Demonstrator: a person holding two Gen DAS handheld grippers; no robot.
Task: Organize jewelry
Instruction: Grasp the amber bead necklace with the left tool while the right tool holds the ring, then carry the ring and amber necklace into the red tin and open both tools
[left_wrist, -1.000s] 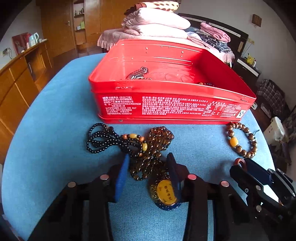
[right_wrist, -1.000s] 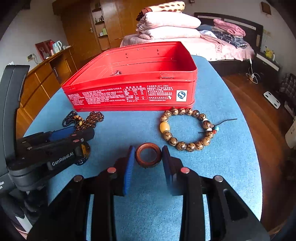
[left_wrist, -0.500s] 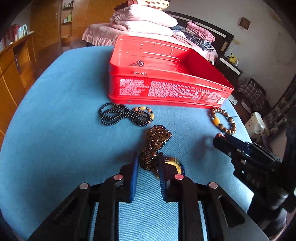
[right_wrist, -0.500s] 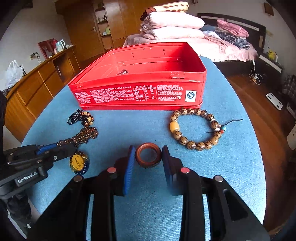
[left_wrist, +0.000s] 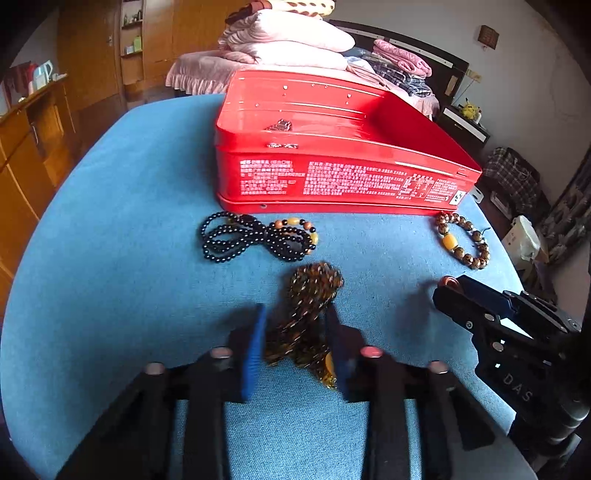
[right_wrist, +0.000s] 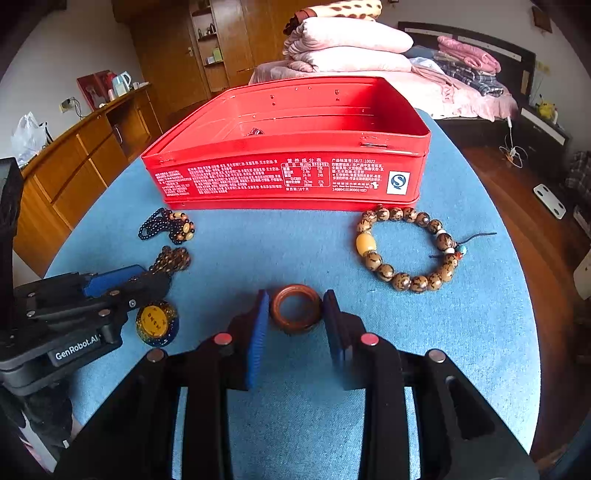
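Your left gripper (left_wrist: 295, 332) is clamped narrowly on the brown bead necklace (left_wrist: 310, 295), its jaws having just eased apart slightly, the strand bunched between the pads and its yellow pendant (right_wrist: 157, 323) lying beside the fingers; the black bead strand (left_wrist: 255, 240) lies just beyond, near the red tin (left_wrist: 332, 177); your right gripper (right_wrist: 295, 317) holds the brown ring (right_wrist: 295, 308) between narrow jaws on the blue table (right_wrist: 461, 332); the wooden bead bracelet (right_wrist: 402, 251) lies to the right, near the tin's front wall
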